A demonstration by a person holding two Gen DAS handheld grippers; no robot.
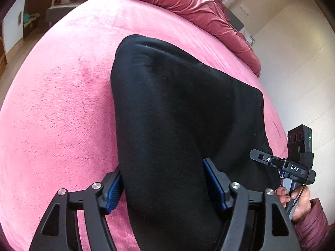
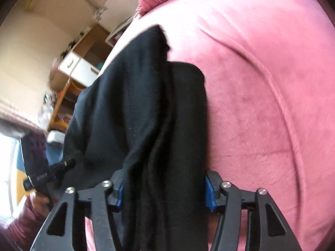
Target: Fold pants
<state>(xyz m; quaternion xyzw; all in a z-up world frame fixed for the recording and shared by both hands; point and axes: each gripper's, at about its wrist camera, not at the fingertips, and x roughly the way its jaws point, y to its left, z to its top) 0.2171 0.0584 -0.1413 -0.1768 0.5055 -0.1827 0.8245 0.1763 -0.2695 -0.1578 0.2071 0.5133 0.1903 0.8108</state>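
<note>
pants [image 1: 173, 108] lie between each hand-held gripper's [image 1: 167, 188] blue pads, seemingly unpinched.

Bed [image 1: 62, 108] carries everything; it's covered by a pink fleece blanket, mostly smooth in the left wrist view, with a few long creases in the right wrist view [image 2: 261, 87]. Black pants [image 1: 167, 104] lie directly on the blanket, spread lengthwise across the middle, the far end a rounded folded edge. In the right wrist view the pants [image 2: 146, 104] look doubled over, one layer on another, though blur makes the layering hard to confirm. A bunched darker pink duvet [image 1: 199, 10] sits on the bed along its far edge, well apart from the pants.
</note>
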